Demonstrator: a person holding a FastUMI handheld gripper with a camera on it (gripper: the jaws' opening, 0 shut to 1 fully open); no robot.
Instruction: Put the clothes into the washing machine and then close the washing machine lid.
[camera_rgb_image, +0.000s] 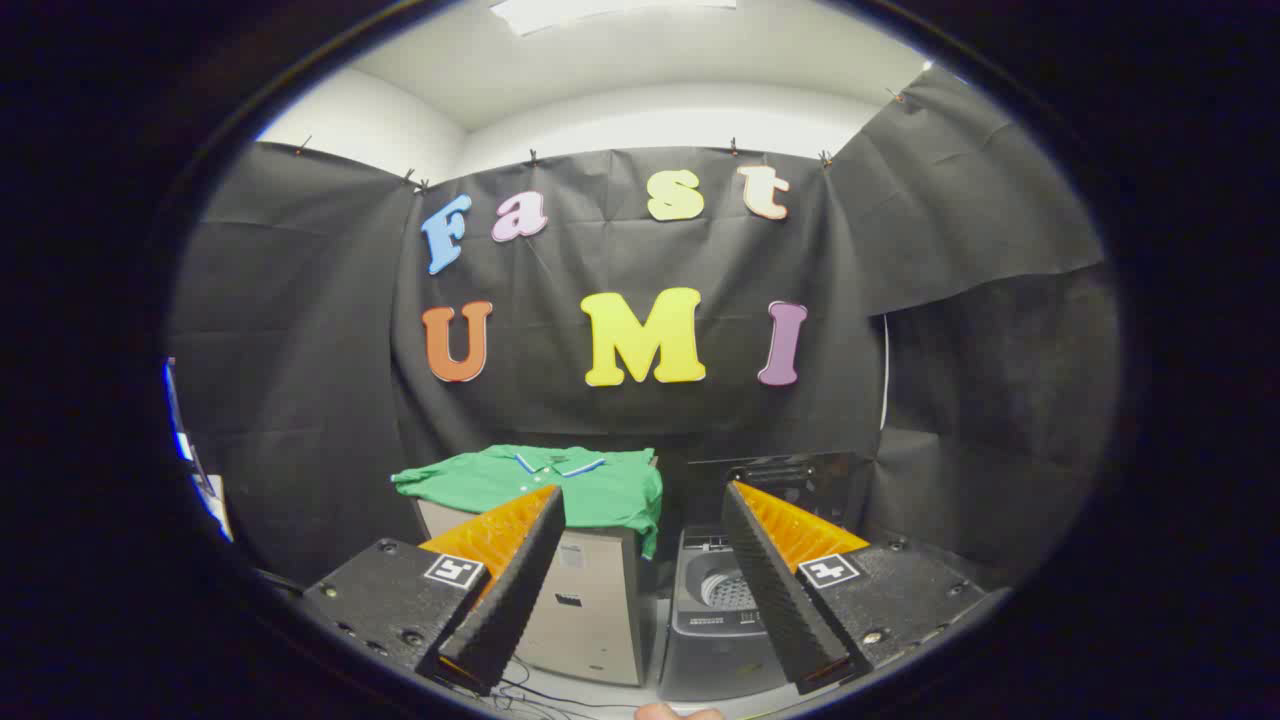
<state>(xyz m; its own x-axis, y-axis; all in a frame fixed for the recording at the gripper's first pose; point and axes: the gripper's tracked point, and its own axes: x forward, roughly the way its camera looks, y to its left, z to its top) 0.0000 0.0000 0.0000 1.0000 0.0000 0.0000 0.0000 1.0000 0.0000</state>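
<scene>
With the gripper (640, 600) jaws apart and well short, the green shirt (560, 485), overhanging the cabinet (590, 610) edge beside the washing machine (720, 620), could slide off if nudged.

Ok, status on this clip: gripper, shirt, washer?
Gripper open, holding nothing. Green shirt folded on the box, beyond the fingers. Washing machine beside it, lid up, drum showing. Nothing in the way.

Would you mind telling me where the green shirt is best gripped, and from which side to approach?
I would grip the green shirt at the hem hanging over the cabinet edge nearest the washing machine, coming in from the front. The rest lies flat, but that drooping corner offers loose cloth. The hand-held gripper is open, well short of it.
</scene>
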